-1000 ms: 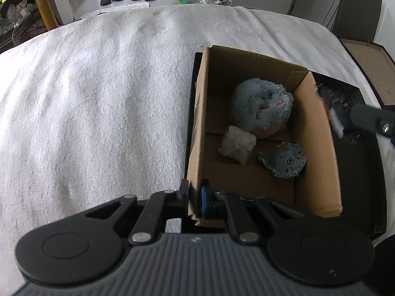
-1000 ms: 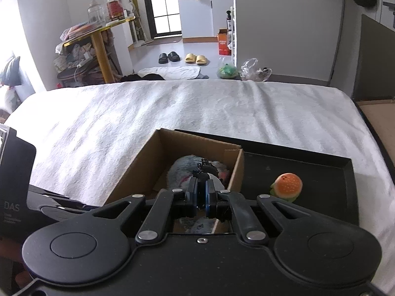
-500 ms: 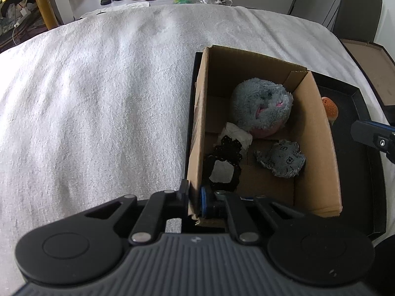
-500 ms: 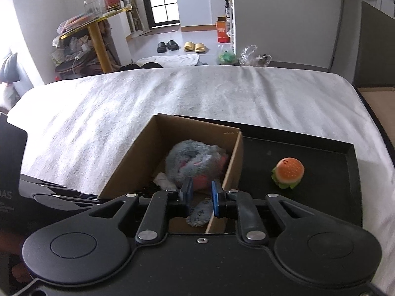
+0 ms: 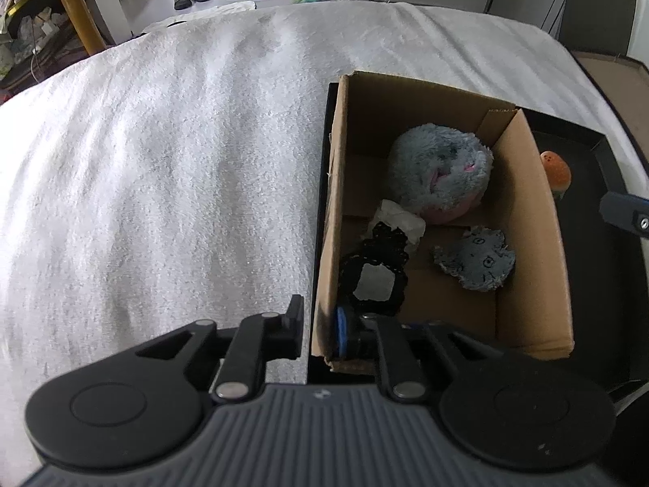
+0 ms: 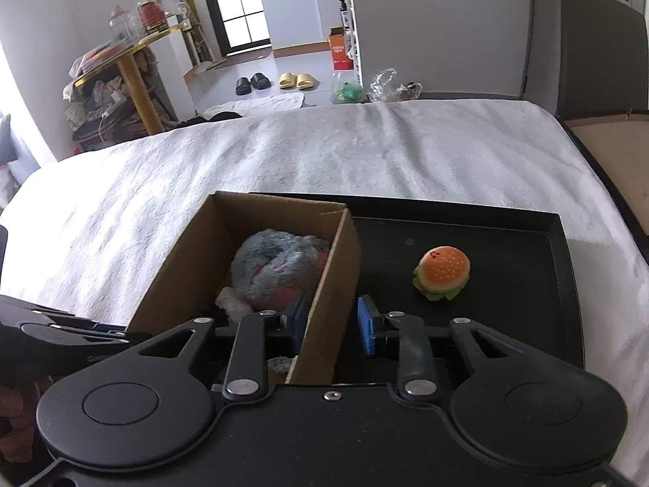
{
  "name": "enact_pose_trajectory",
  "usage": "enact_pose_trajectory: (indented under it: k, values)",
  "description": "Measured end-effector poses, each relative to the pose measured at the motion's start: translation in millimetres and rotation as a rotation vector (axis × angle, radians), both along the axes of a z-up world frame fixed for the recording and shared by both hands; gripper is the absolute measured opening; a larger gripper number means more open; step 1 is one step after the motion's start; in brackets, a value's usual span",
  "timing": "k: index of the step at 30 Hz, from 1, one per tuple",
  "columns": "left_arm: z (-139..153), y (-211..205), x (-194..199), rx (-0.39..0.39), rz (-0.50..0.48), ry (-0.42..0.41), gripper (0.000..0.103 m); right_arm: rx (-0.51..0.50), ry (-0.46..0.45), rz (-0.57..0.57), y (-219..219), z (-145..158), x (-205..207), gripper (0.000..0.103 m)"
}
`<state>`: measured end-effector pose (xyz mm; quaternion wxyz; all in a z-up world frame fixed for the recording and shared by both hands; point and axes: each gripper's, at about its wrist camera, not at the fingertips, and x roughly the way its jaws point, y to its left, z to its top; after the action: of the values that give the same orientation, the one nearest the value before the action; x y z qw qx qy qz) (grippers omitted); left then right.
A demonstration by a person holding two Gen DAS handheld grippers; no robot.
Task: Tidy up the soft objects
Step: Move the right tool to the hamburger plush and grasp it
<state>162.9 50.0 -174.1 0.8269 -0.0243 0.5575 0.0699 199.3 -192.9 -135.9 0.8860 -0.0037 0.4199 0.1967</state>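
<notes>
While the left gripper (image 5: 320, 330) straddles the near left wall of the open brown cardboard box (image 5: 527, 219), its jaws are opening, one finger outside the wall and the blue-padded one inside, with the pads no longer pressing the cardboard. In the left wrist view the box stands in a shallow black tray (image 5: 600, 284) on a white towel-covered bed (image 5: 162, 170) and holds a fluffy grey and pink plush ball (image 5: 440, 172), a crumpled white tissue (image 5: 399, 219), a black lace-edged cloth with a pale centre (image 5: 375, 272) and a frayed blue-grey fabric scrap (image 5: 476, 261). In the right wrist view the right gripper (image 6: 330, 322) spans the box's right wall, jaws opening and clear of it, nothing held. The small plush hamburger (image 6: 443, 272) sits on the tray floor, just beyond the right finger.
</notes>
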Motion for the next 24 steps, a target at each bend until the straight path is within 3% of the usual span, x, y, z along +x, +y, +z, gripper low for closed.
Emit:
enact_pose_trajectory:
  k: [5,7,12,24]
  values:
    - [-1.7,-5.2,7.0,0.047,0.011,0.017,0.035,0.019,0.001,-0.032,-14.4,-5.9,8.1,0.042]
    - [-1.2,-7.5,9.6,0.063,0.01,0.013,0.038,0.022,0.004,-0.043,-20.3,-10.2,11.4,0.043]
    - [-3.0,-16.3,17.9,0.101,0.003,0.026,0.041,0.041,0.021,-0.064,-34.7,-21.7,20.4,0.045]
    - [-7.8,-34.7,37.9,0.243,0.013,0.05,0.044,0.07,0.052,-0.124,-62.5,-53.3,52.7,0.06]
